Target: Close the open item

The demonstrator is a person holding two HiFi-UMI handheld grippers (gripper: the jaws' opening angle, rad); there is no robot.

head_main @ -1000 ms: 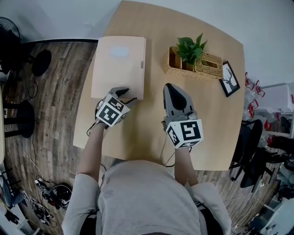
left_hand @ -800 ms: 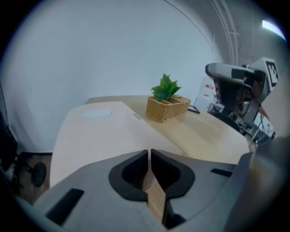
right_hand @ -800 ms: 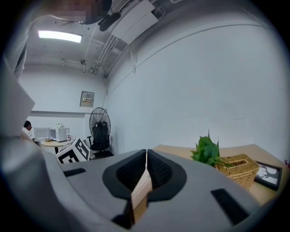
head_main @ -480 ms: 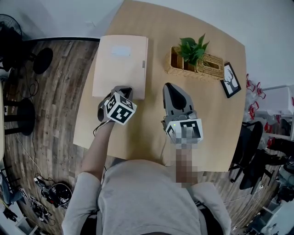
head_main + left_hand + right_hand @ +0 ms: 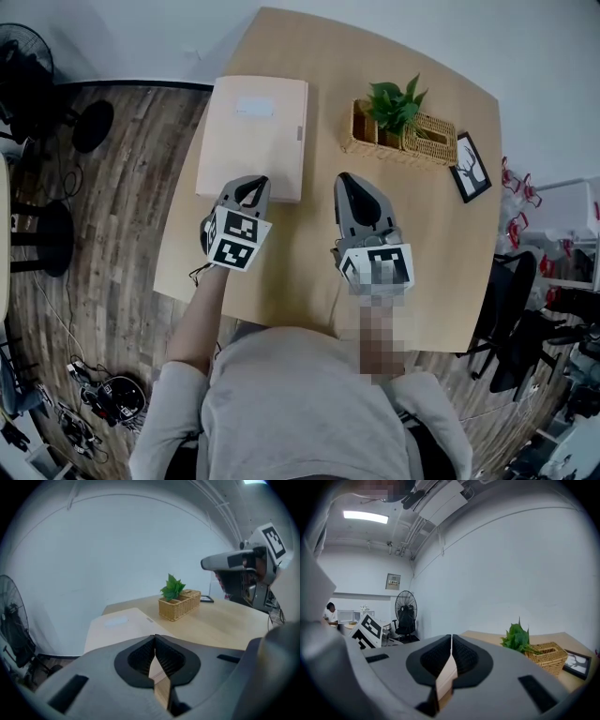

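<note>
A flat beige folder (image 5: 253, 136) lies closed on the wooden table (image 5: 300, 267), at its left side; the left gripper view also shows the folder (image 5: 119, 625) lying flat. My left gripper (image 5: 253, 184) hovers at the folder's near edge, jaws shut with nothing between them; its tips (image 5: 154, 637) meet in its own view. My right gripper (image 5: 345, 178) is to the right of the folder over bare table, also shut and empty, its jaws (image 5: 451, 637) pressed together.
A wicker basket with a green plant (image 5: 401, 129) stands at the back right, and a small framed picture (image 5: 468, 162) lies beside it. The table's left edge runs just beyond the folder. A fan (image 5: 407, 613) and chairs stand on the floor around.
The left gripper's jaws have gone from open to shut. It has turned to point straight along the folder's near edge. The right gripper has hardly moved.
</note>
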